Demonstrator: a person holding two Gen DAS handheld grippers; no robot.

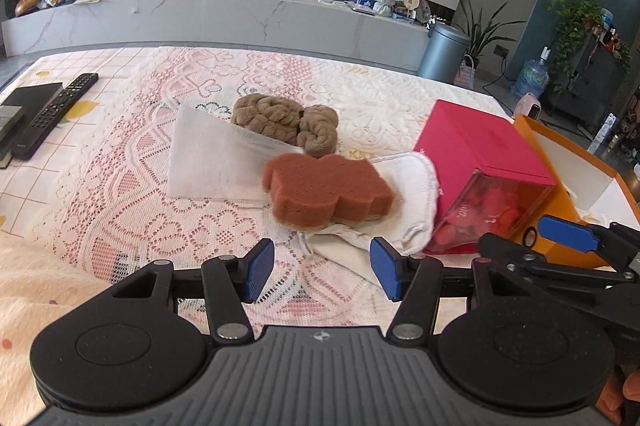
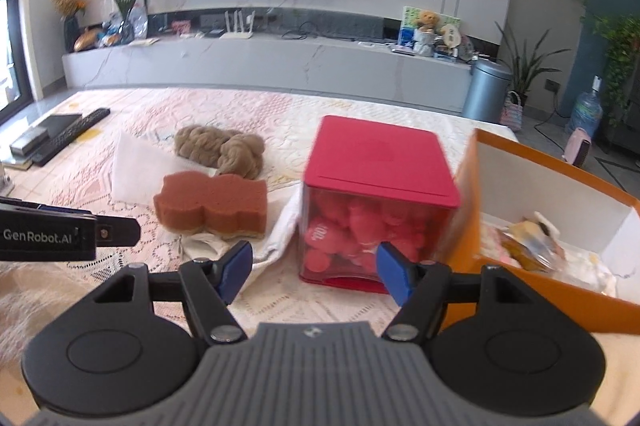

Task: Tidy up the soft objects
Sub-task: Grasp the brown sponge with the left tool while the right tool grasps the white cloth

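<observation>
Tongs both released and empty: your left gripper faced the sponge, your right gripper the red box; you needed a centred, gentle squeeze.

Bare lace cloth leaves free approach; red box blocks rightward.

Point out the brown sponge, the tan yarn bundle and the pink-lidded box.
brown sponge (image 1: 328, 188): left wrist view, middle of its top face.
tan yarn bundle (image 1: 276, 120): left wrist view, centre of the larger lump.
pink-lidded box (image 2: 380, 162): right wrist view, middle of the lid.
</observation>
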